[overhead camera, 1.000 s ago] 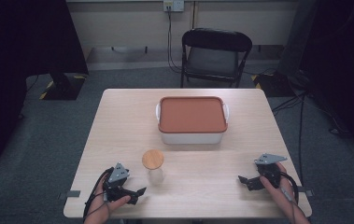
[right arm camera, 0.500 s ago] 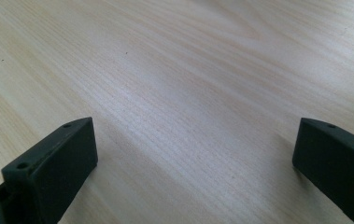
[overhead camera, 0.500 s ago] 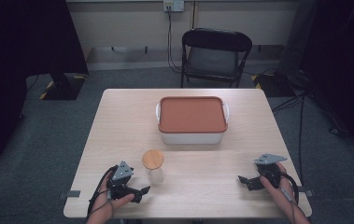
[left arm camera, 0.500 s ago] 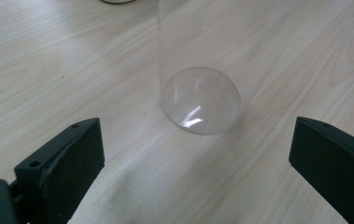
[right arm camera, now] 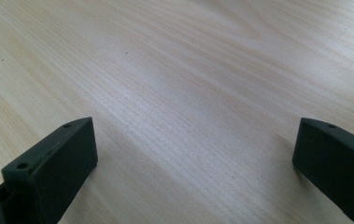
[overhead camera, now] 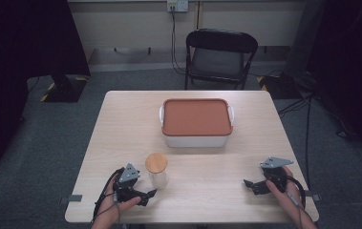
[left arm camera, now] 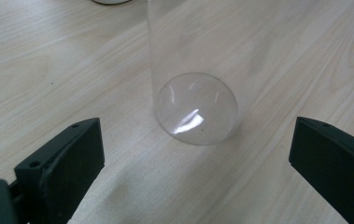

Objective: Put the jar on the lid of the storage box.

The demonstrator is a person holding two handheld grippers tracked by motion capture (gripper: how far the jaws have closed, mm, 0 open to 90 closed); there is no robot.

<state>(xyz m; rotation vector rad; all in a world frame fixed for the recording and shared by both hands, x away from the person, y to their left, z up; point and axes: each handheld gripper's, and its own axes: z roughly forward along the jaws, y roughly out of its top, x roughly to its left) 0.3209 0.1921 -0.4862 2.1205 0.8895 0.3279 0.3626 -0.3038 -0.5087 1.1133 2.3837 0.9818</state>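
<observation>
A clear glass jar (overhead camera: 157, 174) with a round wooden lid stands near the table's front left. My left gripper (overhead camera: 146, 196) sits just in front and to the left of it, jaws wide open and aimed at it. In the left gripper view the jar's clear base (left arm camera: 196, 108) stands a short way ahead of the two spread jaws, untouched. My right gripper (overhead camera: 252, 186) rests low over the table at the front right, open, with bare wood (right arm camera: 184, 93) between its jaws.
A white rectangular container with an orange-brown lid (overhead camera: 196, 121) stands at the table's middle back. A black folding chair (overhead camera: 219, 57) is behind the table (overhead camera: 121, 124). Cables trail on the floor at the right.
My left gripper has crept right and forward, closer to the jar. The right gripper has stayed where it was.
</observation>
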